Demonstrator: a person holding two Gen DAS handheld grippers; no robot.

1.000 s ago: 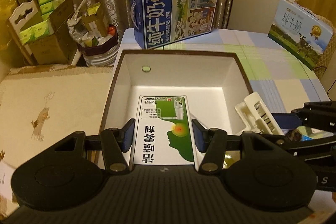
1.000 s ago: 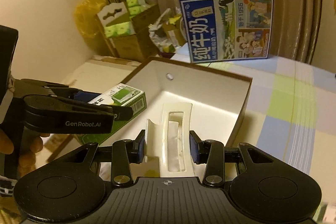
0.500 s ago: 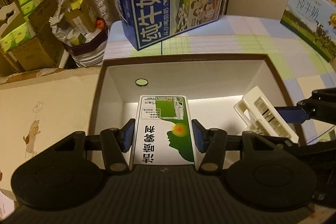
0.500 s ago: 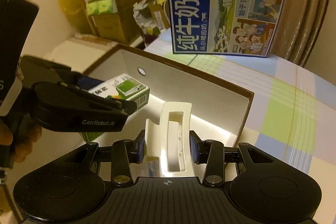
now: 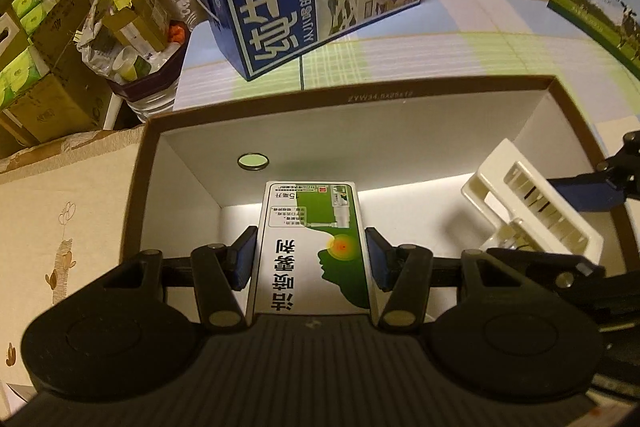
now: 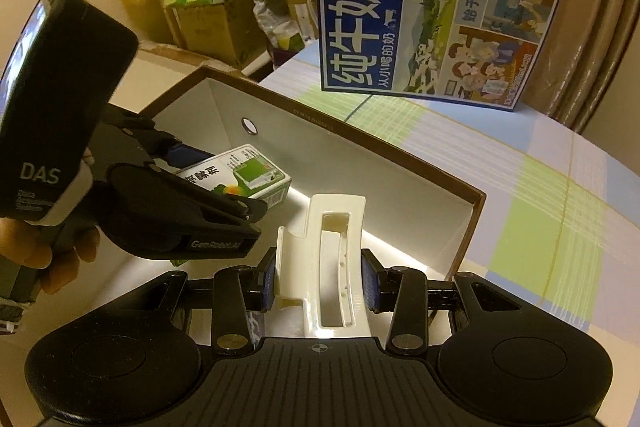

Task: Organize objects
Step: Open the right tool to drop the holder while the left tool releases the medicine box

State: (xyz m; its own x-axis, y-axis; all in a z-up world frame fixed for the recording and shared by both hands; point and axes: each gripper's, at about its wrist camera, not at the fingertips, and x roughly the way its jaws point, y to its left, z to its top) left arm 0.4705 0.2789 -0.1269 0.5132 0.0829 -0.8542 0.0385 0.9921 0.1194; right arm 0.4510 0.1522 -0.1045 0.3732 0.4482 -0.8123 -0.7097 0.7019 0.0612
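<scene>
Both hand-held grippers have pushed forward and down, so the brown-rimmed storage box now fills more of each view. Left hand-held gripper is clamped on the green-and-white medicine carton, held lengthwise, low inside the box near its left wall, apparently to lay it flat. Right hand-held gripper grips the white plastic clip by its sides, over the box's right half, clear of the carton. A blue milk carton case stands on the table behind.
</scene>
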